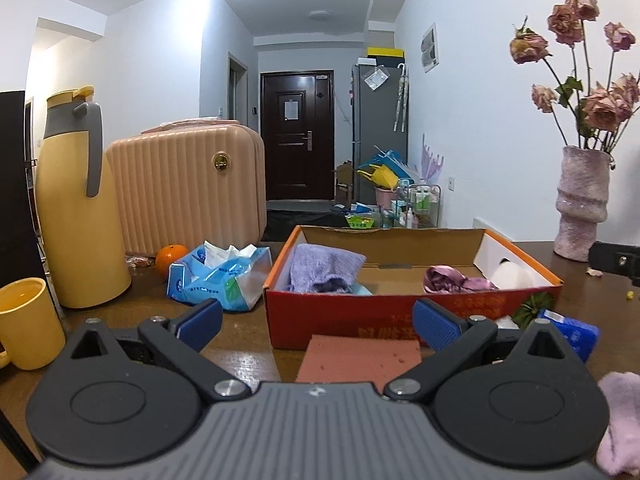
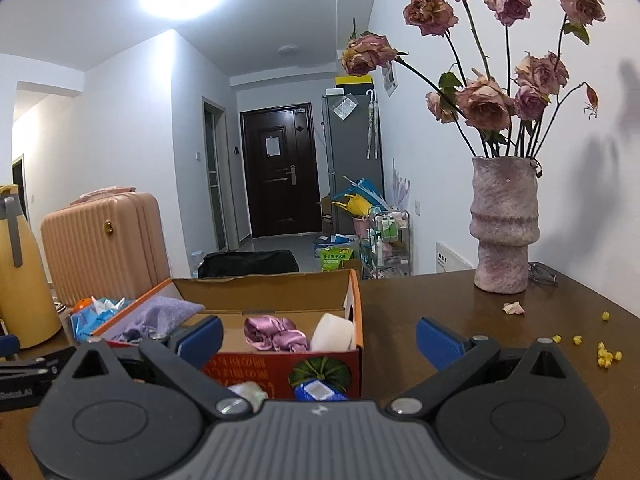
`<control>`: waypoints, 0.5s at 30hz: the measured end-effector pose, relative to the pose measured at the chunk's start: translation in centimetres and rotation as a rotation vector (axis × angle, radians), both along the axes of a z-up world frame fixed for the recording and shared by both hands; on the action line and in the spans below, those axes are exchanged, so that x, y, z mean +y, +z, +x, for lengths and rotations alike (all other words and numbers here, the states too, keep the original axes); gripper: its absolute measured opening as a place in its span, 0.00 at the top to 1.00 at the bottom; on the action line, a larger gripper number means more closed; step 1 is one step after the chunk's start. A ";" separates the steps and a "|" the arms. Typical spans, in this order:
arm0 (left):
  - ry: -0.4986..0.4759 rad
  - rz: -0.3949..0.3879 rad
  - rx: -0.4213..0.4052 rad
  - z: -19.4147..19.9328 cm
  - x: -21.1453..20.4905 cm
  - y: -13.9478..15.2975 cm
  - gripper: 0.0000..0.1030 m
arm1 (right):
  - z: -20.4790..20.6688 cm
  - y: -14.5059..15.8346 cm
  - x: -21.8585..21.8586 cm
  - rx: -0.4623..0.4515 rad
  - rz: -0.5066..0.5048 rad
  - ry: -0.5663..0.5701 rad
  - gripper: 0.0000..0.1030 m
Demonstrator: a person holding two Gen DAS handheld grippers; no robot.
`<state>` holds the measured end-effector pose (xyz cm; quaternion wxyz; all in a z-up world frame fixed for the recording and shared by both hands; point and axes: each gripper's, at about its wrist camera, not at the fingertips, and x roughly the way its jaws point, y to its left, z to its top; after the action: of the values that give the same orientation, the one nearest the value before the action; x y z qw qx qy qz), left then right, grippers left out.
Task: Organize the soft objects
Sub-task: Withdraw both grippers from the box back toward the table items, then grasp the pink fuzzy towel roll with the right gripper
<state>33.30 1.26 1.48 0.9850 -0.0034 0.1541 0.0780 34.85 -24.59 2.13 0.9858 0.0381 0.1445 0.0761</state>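
An open red and orange cardboard box stands on the brown table. Inside lie a purple towel, a shiny pink scrunchie and a white roll. A pink sponge lies on the table in front of the box, just below my open left gripper. A fuzzy pink cloth sits at the lower right. My right gripper is open and empty near the box's right front corner.
A yellow thermos, yellow mug, pink case, orange and blue tissue pack stand left of the box. A pink vase of dried roses is at the right. A blue packet lies against the box front.
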 end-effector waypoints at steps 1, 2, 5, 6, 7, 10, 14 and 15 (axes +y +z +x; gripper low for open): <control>-0.001 -0.001 0.003 -0.3 -0.1 0.0 0.00 | -0.2 -0.1 -0.1 0.001 0.001 0.001 0.00; -0.004 -0.003 0.006 -0.6 -0.2 0.0 0.00 | -0.4 -0.3 -0.2 0.003 0.002 0.001 0.00; -0.016 -0.005 0.013 -1.5 -0.5 -0.1 0.00 | -1.2 -0.9 -0.5 0.011 -0.004 0.000 0.00; -0.021 -0.007 0.014 -1.8 -0.6 -0.1 0.00 | -1.4 -1.0 -0.6 0.014 -0.008 -0.001 0.00; -0.028 -0.008 0.015 -2.2 -0.7 -0.2 0.00 | -1.7 -1.3 -0.7 0.018 -0.011 -0.001 0.00; -0.043 -0.011 0.024 -2.9 -1.1 -0.3 0.00 | -2.4 -1.8 -1.1 0.030 -0.017 -0.003 0.00; -0.060 -0.015 0.051 -3.7 -1.6 -0.7 0.00 | -3.6 -2.4 -1.5 0.045 -0.030 -0.009 0.00; -0.063 -0.018 0.058 -3.8 -1.7 -0.7 0.00 | -3.7 -2.5 -1.6 0.049 -0.033 -0.010 0.00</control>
<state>29.51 -0.41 0.74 0.9820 -0.0049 0.1833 0.0455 31.10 -26.24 -0.32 0.9828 0.0245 0.1698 0.0680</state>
